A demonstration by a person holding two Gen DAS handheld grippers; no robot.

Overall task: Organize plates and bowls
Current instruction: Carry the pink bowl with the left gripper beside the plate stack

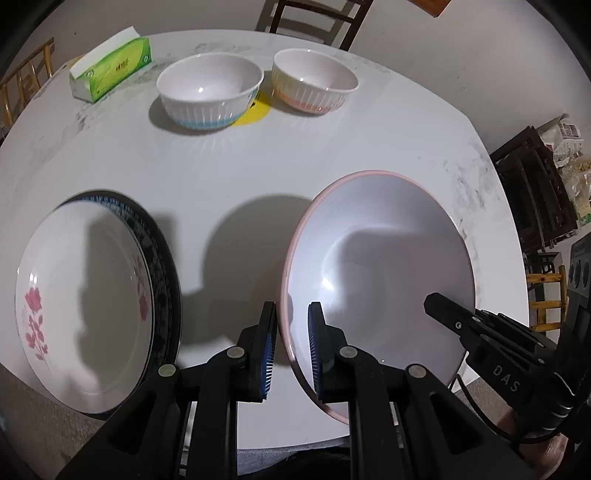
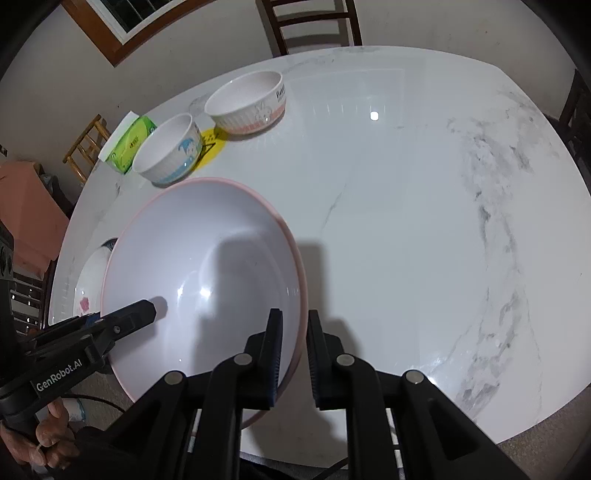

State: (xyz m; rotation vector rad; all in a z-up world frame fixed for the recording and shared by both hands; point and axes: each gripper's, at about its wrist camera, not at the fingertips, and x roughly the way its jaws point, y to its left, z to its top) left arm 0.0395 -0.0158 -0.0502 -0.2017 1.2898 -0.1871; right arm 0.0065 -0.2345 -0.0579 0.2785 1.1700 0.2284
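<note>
Gripping the pink-rimmed plate by opposite rims, left gripper and right gripper fingers clamp it at lower frame above the desk.

Dark wooden chair behind white marble table; framed window on wall.

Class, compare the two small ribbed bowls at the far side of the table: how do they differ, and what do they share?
The blue bowl has a blue base band; the pink bowl has a pink one. In the right wrist view the blue bowl shows a blue cartoon figure, the pink bowl a rabbit. Both are white, ribbed, upright and empty.
</note>
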